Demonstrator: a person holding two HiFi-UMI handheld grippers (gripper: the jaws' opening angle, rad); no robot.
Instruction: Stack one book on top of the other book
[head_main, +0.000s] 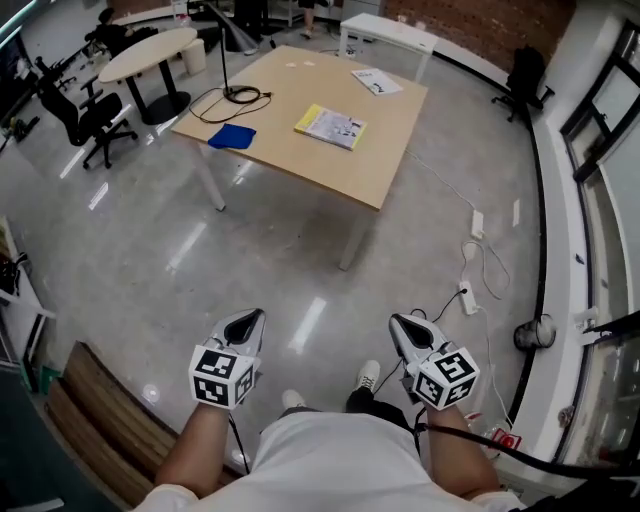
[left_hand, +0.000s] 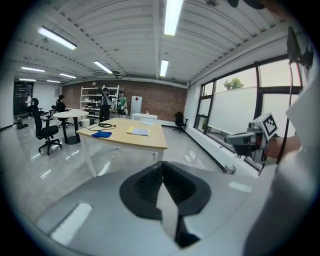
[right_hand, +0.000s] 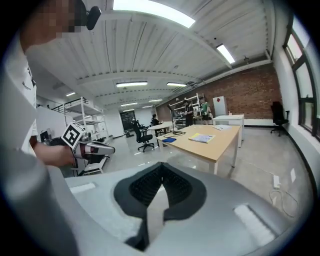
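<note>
A blue book (head_main: 231, 137) and a yellow-covered book (head_main: 331, 126) lie apart on a light wooden table (head_main: 380, 175) far ahead of me. Both grippers hang over the floor close to my body, well short of the table. In the head view my left gripper (head_main: 247, 322) and my right gripper (head_main: 403, 325) are shut with nothing in them. The left gripper view shows its shut jaws (left_hand: 161, 167) pointing toward the table, with the blue book (left_hand: 101, 134) and the yellow book (left_hand: 138, 131) on it. In the right gripper view the gripper (right_hand: 161, 170) is shut, with the yellow book (right_hand: 202, 138) beyond it.
A white booklet (head_main: 377, 81) and a black cable with a lamp base (head_main: 240, 95) also lie on the table. Power strips and cords (head_main: 472, 262) run along the floor at the right. A round table (head_main: 150, 52) and office chairs (head_main: 90, 115) stand at the left, with a wooden bench (head_main: 110, 420) near me.
</note>
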